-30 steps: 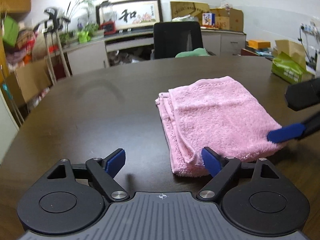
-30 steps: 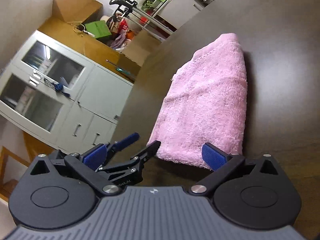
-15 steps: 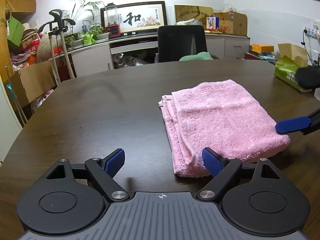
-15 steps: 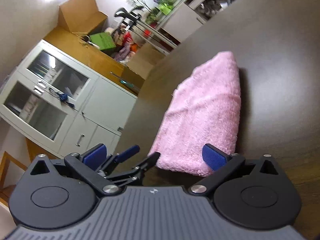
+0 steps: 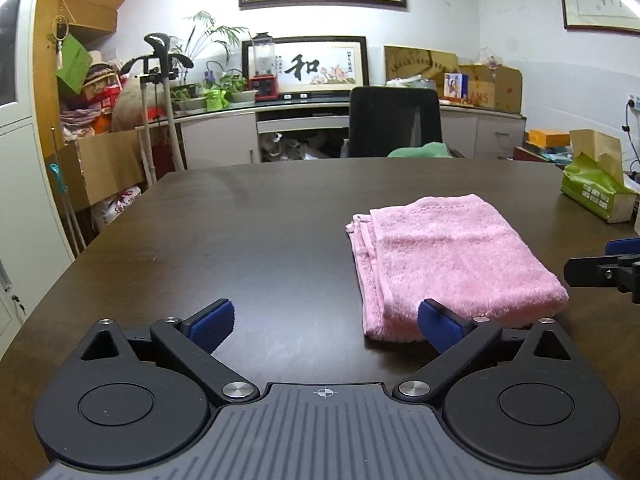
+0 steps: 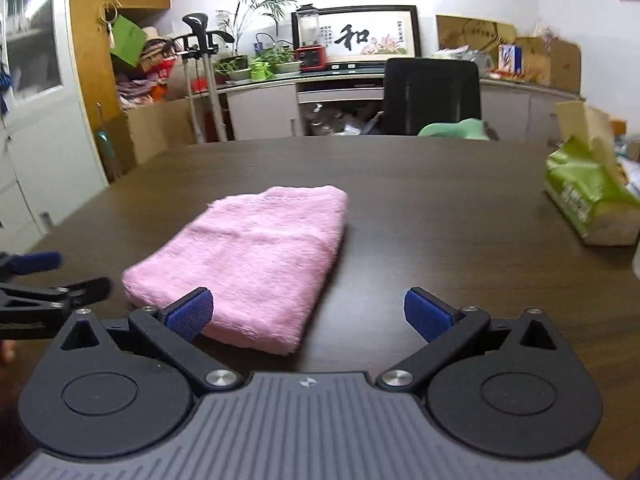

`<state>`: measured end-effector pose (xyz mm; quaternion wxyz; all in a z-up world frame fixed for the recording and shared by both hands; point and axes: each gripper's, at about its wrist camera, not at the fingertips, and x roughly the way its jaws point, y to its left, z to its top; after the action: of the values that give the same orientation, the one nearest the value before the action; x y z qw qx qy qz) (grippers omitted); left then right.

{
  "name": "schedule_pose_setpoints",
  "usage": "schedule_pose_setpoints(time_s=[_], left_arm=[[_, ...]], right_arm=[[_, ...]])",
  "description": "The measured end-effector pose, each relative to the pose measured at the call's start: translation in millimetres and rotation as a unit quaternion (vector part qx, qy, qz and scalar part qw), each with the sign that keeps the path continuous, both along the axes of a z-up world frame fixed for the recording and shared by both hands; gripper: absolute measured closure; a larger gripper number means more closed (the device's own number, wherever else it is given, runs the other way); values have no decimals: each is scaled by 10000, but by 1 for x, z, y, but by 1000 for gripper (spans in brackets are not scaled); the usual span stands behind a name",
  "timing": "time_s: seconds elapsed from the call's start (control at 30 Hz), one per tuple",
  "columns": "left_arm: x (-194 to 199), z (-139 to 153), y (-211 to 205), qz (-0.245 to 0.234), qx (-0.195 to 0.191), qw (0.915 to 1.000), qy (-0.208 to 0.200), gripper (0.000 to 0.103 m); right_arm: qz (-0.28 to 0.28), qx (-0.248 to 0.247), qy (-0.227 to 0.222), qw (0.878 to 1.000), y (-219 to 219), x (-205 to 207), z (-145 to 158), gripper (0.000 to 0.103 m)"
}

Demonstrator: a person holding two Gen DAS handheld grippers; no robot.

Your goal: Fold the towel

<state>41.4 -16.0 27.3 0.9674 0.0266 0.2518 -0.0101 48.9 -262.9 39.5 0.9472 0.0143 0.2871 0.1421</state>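
A pink towel lies folded into a thick rectangle on the dark wooden table; its layered edges face left in the left wrist view. It also shows in the right wrist view. My left gripper is open and empty, just before the towel's near left corner. My right gripper is open and empty, just before the towel's near right corner. Each gripper shows at the edge of the other's view.
A green tissue pack sits at the table's right edge, also in the right wrist view. A black office chair with a green cloth stands behind the table. Cabinets, plants and boxes line the far wall.
Both grippers have drawn back from the towel and levelled out. The right gripper has swung from a steep tilt to upright. The towel has not moved.
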Motion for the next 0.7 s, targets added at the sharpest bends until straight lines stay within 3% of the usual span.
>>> schedule_pose_setpoints(time_s=[0.37, 0.7], left_arm=[[-9, -4, -5, 160, -26, 9998, 106, 0], [-2, -17, -1, 327, -273, 9964, 735, 0]], right_arm=[[-537, -641, 56, 9965, -12, -1, -15, 0], [-502, -1123, 267, 9920, -9, 0, -25, 0]])
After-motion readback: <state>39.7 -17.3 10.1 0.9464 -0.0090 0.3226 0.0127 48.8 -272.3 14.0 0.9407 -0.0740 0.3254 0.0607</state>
